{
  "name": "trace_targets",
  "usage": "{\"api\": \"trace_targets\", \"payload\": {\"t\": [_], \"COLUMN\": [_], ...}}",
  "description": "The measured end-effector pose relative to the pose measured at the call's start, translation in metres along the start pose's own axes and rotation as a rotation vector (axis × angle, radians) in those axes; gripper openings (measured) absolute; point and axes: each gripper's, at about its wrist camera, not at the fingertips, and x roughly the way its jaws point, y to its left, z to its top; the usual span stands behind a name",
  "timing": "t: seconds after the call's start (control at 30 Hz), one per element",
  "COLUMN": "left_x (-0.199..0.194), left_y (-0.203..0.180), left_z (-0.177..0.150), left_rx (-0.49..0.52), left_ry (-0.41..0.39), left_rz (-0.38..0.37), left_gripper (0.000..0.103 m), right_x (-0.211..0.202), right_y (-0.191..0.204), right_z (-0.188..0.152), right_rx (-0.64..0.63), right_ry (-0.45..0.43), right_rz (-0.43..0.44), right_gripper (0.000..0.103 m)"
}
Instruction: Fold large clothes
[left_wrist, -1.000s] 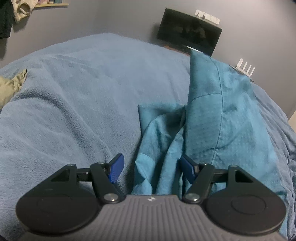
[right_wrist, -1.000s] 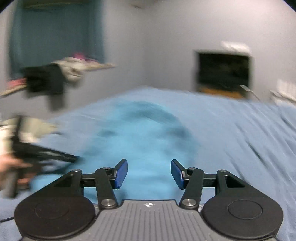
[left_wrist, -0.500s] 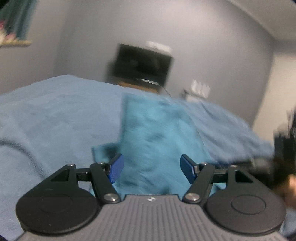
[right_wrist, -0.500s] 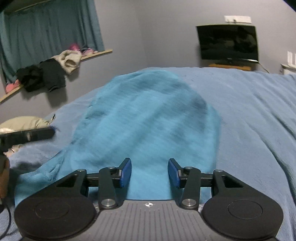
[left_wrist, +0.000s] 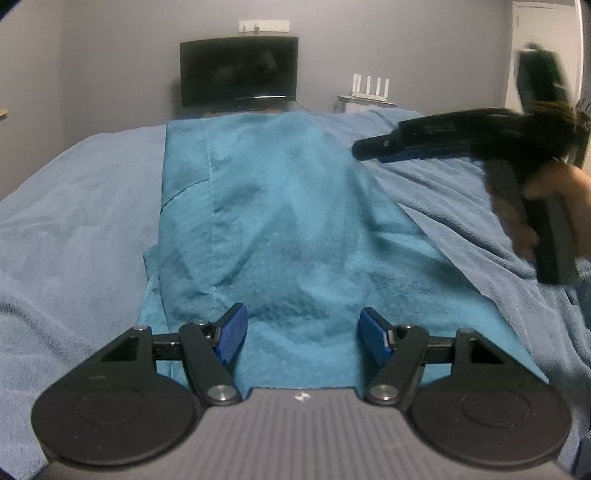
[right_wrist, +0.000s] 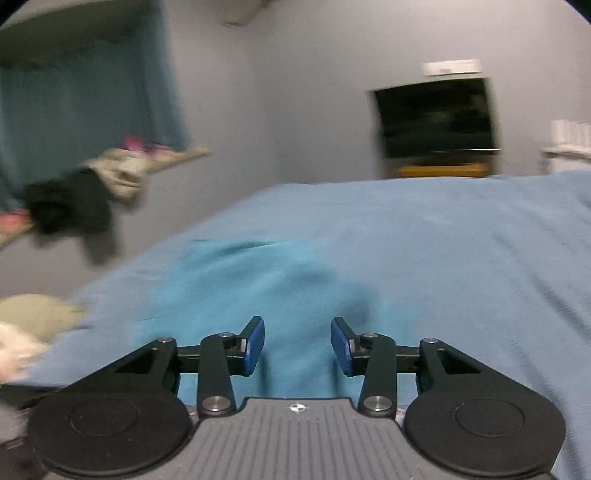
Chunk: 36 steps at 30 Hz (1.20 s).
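Note:
A teal garment (left_wrist: 288, 221) lies spread lengthwise on the blue blanket (left_wrist: 74, 240) of a bed. My left gripper (left_wrist: 301, 325) hovers open over its near end, with cloth below the blue pads and nothing clamped. In the left wrist view my right gripper (left_wrist: 364, 150) reaches in from the right above the garment's far right edge, held by a hand (left_wrist: 565, 199). The blurred right wrist view shows the right gripper (right_wrist: 297, 332) with its jaws closing. Nothing sits between its pads, and the garment (right_wrist: 258, 280) lies just ahead.
A dark screen (left_wrist: 238, 70) and a white router (left_wrist: 370, 86) stand against the far wall. Clothes (right_wrist: 74, 199) hang over a shelf on the left. A beige cloth (right_wrist: 33, 314) lies at the blanket's (right_wrist: 443, 258) left edge.
The left view has swung and levelled, so the garment now lies centred ahead. The right gripper has come into its right side. The right gripper's jaws have narrowed a little and its view has swung.

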Motion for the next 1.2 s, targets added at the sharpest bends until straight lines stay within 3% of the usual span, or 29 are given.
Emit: {"api": "trace_targets", "payload": {"t": [0.07,0.17,0.53,0.6,0.73,0.83,1.0,1.1,1.2], "left_x": [0.002,0.006,0.015,0.016,0.022,0.027,0.031,0.032,0.029], "left_y": [-0.001,0.003,0.012,0.011,0.015,0.020,0.013,0.012,0.013], "left_z": [0.002,0.005,0.007,0.008,0.008,0.009,0.011,0.012,0.012], "left_rx": [0.002,0.000,-0.068,-0.069,-0.103,-0.142,-0.124,-0.129,-0.133], "left_ry": [0.002,0.011,0.068,0.075,0.107,0.125,0.132,0.131,0.130], "left_rz": [0.003,0.009,0.007,0.013,0.017,0.005,0.022,0.020,0.022], "left_gripper": [0.067,0.067,0.068,0.068,0.069,0.071,0.071,0.071,0.071], "right_x": [0.017,0.044,0.127,0.144,0.169,0.165,0.106,0.094,0.108], "right_y": [-0.011,-0.009,0.071,0.087,0.107,0.108,0.105,0.123,0.147], "right_z": [0.009,0.013,0.018,0.017,0.017,0.028,0.036,0.029,0.015], "right_rx": [0.018,0.031,-0.257,-0.272,-0.315,-0.293,-0.227,-0.290,-0.380], "right_ry": [0.045,0.095,0.156,0.177,0.239,0.231,0.132,0.175,0.241], "right_rz": [-0.048,-0.044,-0.059,-0.040,-0.052,-0.030,0.077,0.148,0.136], "right_gripper": [0.044,0.046,0.046,0.040,0.038,0.038,0.043,0.041,0.043]}}
